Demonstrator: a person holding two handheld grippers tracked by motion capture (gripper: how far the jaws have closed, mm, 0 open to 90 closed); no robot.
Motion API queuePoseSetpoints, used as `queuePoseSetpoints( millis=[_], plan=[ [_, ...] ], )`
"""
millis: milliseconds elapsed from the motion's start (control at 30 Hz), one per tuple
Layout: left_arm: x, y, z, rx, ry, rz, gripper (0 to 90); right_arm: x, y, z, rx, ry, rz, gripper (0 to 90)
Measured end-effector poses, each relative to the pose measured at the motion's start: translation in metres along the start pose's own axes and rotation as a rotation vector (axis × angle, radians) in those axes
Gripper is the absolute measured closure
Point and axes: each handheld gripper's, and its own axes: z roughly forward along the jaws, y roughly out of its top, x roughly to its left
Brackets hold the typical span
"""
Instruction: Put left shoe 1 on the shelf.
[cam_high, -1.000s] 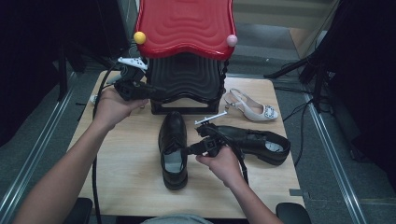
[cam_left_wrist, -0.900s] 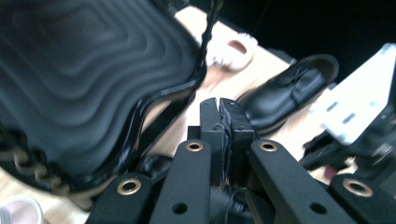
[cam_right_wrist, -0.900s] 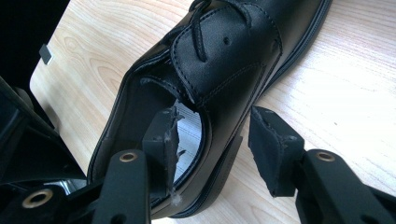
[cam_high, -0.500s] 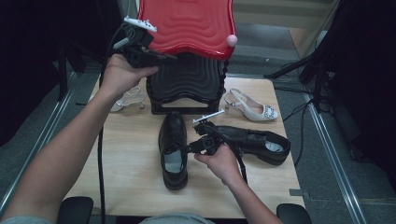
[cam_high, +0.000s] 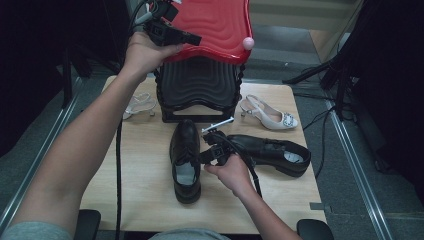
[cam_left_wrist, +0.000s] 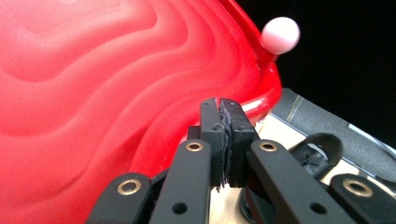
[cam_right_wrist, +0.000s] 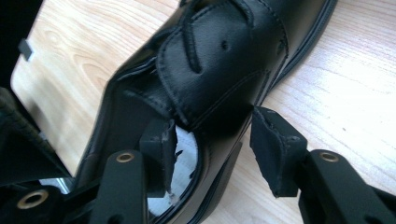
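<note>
Right gripper is straddling the side wall of a black shoe lying mid-table, its jaws just opening; left gripper, jaws pressed together, is hovering beside the red lid.

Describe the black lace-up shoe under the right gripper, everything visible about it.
The black lace-up shoe looks like smooth leather with stitched panels, black laces and a pale insole. It lies upright on its sole on the wooden table, toe toward the person, heel near the black rack. The right gripper straddles its side wall at the opening: one of the fingers inside, the other outside, jaws just opening, pads not pressing.
</note>
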Motion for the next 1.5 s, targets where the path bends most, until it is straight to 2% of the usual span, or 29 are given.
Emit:
queuePoseSetpoints(
  millis=[167, 267, 333, 400, 500, 633, 800, 900, 1000, 1100, 1167, 1400, 1500],
  plan=[
    [0.004, 0.001, 0.012, 0.024, 0.006, -0.009, 89.0, -0.001, 0.001, 0.009, 0.036, -0.020, 0.006, 50.0],
    [0.006, 0.002, 0.014, 0.014, -0.003, -0.028, 89.1, -0.001, 0.001, 0.016, 0.068, -0.034, 0.008, 50.9],
    [0.006, 0.002, 0.015, 0.016, 0.001, -0.021, 89.2, -0.002, 0.001, 0.023, 0.085, -0.038, 0.010, 52.7],
    [0.006, 0.003, 0.016, 0.022, 0.001, -0.019, 89.2, -0.004, 0.001, 0.027, 0.099, -0.037, 0.032, 57.0],
    [0.007, 0.003, 0.016, 0.021, -0.004, -0.018, 89.2, -0.008, 0.002, 0.029, 0.101, -0.025, 0.037, 62.1],
    [0.007, 0.003, 0.016, 0.023, -0.005, -0.026, 89.1, -0.012, 0.001, 0.027, 0.102, -0.009, 0.027, 68.9],
    [0.007, 0.003, 0.016, 0.024, -0.004, -0.024, 89.1, -0.014, 0.003, 0.023, 0.113, -0.039, 0.036, 81.9],
    [0.006, 0.004, 0.015, 0.030, 0.005, -0.020, 88.6, -0.017, 0.004, 0.023, 0.118, -0.021, 0.043, 86.3],
    [0.006, 0.004, 0.015, 0.034, 0.010, -0.019, 88.3, -0.016, 0.005, 0.024, 0.119, -0.013, 0.037, 87.3],
    [0.006, 0.004, 0.013, 0.038, 0.014, -0.017, 88.3, -0.015, 0.006, 0.023, 0.117, -0.023, 0.025, 87.5],
    [0.007, 0.004, 0.013, 0.041, 0.013, -0.023, 88.3, -0.016, 0.006, 0.020, 0.119, 0.000, 0.034, 87.5],
    [0.009, 0.006, 0.014, 0.047, 0.023, -0.020, 89.3, -0.019, 0.009, 0.005, 0.100, 0.022, 0.085, 87.4],
    [0.008, 0.007, 0.015, 0.057, 0.028, -0.009, 89.8, -0.020, 0.009, -0.004, 0.080, 0.042, 0.086, 87.4]
  ],
)
